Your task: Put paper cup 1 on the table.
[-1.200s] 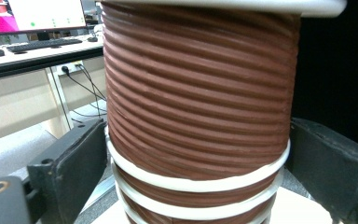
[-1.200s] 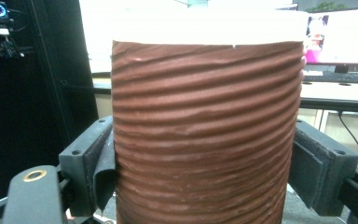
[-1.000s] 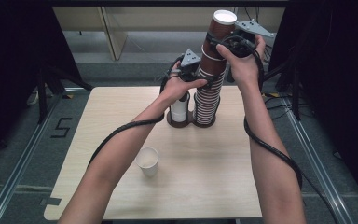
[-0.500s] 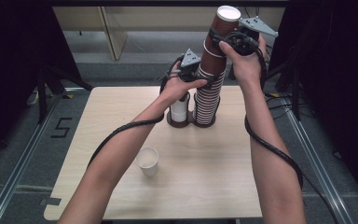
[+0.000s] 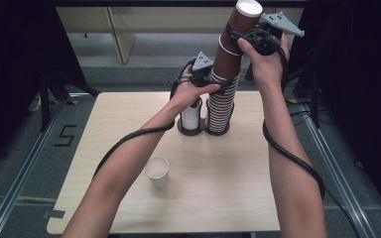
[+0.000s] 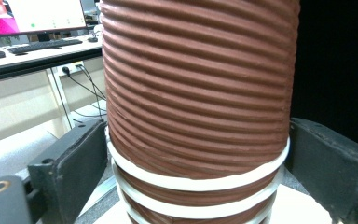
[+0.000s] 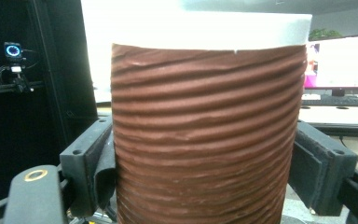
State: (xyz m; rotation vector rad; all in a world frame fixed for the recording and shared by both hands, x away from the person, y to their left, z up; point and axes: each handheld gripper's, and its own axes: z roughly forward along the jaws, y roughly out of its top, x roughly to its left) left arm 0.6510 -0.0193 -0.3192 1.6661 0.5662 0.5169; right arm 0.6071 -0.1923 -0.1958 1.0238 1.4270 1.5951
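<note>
Left gripper [image 5: 217,88] pinched stack [image 5: 221,106] low, in holder [image 5: 198,130] on table [image 5: 238,183]. Right gripper [image 5: 237,37] clamped top cup [image 5: 242,25]. Judged best: I held stack firm, pulled cup straight up, no twist.

Stacks of brown ribbed paper cups [image 5: 222,94]: 1, cup count not readable
Loose white paper cups [image 5: 158,171]: 1, at 8 o'clock from the stack
White cups in holder [image 5: 190,115]: 1
Handheld grippers: 2
Tables [image 5: 228,188]: 1
</note>
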